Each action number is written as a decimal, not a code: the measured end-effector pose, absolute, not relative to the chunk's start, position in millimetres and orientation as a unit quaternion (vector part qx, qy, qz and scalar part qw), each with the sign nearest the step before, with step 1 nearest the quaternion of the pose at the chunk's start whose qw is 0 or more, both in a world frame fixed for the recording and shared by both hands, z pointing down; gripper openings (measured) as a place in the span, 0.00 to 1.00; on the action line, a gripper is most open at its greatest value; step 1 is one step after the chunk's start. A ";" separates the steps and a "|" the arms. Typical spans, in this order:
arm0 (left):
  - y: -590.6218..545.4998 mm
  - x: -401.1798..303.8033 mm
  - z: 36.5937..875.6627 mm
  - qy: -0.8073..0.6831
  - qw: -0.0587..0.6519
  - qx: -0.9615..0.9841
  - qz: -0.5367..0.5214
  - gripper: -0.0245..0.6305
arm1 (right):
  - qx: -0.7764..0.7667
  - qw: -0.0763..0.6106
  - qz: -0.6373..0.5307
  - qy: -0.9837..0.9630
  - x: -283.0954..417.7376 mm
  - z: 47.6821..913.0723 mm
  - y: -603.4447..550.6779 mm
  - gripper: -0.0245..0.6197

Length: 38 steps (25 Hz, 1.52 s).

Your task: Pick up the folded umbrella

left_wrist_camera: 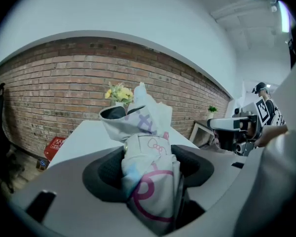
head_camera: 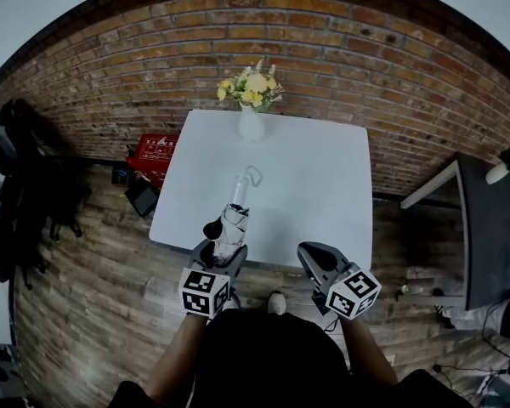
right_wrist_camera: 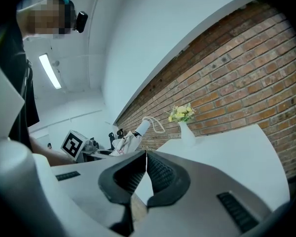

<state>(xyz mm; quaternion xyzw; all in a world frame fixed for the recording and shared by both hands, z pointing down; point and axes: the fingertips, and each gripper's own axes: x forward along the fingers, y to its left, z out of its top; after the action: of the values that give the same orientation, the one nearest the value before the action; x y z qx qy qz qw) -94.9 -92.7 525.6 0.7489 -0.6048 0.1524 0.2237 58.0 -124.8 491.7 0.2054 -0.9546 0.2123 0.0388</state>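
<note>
Left gripper (head_camera: 224,245) clamped on folded umbrella (head_camera: 235,212), handle end tilted up, over table's (head_camera: 323,185) near edge. Right gripper (head_camera: 311,252) jaws together, empty. Flower vase (head_camera: 251,124) at far edge.

We see a white square worktop (head_camera: 323,194) standing on a wooden plank floor (head_camera: 93,262). At the middle of its far edge a white vase (head_camera: 251,127) stands upright, holding yellow flowers (head_camera: 251,85). On the floor, just beside the worktop's far left corner, lies a red box (head_camera: 157,153).
</note>
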 end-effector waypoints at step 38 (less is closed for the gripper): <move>-63.5 -171.8 400.3 -0.473 0.208 0.852 -0.078 0.47 | 0.286 -0.016 0.144 -0.947 -21.3 396.0 -91.3 0.07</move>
<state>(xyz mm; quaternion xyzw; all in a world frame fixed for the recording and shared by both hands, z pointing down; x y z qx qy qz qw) -171.8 -63.5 400.3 0.8524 -0.4732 -0.0779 0.2083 -21.3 -91.3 396.0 0.2862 -0.9472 0.1435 -0.0160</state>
